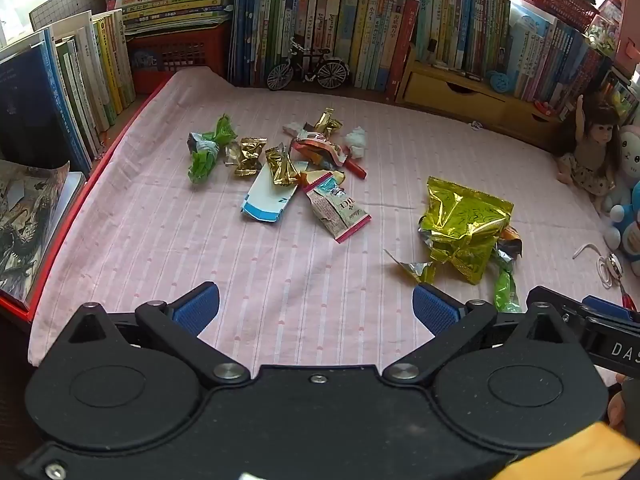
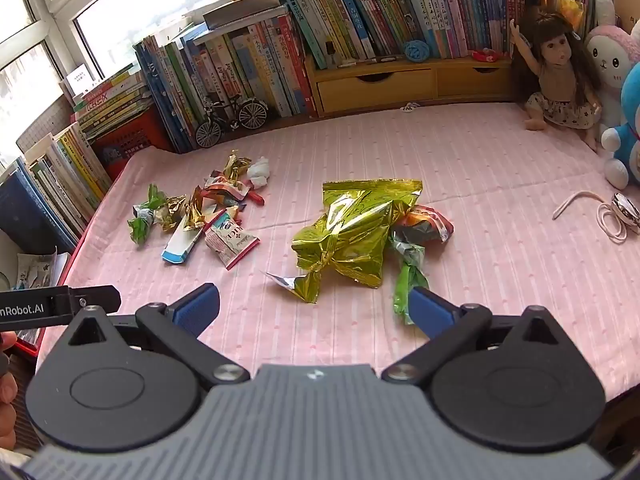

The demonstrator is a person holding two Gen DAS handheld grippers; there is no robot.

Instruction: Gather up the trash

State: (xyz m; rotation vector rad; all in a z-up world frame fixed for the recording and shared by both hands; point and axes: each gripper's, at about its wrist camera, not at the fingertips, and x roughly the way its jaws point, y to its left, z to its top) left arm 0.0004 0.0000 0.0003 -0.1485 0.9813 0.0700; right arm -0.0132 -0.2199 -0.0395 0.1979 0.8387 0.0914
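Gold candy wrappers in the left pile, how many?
3 visible. One beside the green wrapper, one lying on the white-blue box, one at the pile's far edge. Others may be hidden underneath.

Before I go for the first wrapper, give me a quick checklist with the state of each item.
1. Left gripper open and empty: ok, jaws wide, only cloth between them.
2. Right gripper open and empty: ok, though a green wrapper lies right at its right finger.
3. Trash in view: ok, gold bag ahead of the right gripper, small wrapper pile ahead of the left.
4. Path clear: ok, bare pink cloth between grippers and trash.
5. Non-trash kept apart: ok, doll and cord lie clear of the wrappers.
6. Bin to drop into: cannot tell, none shows in either view.
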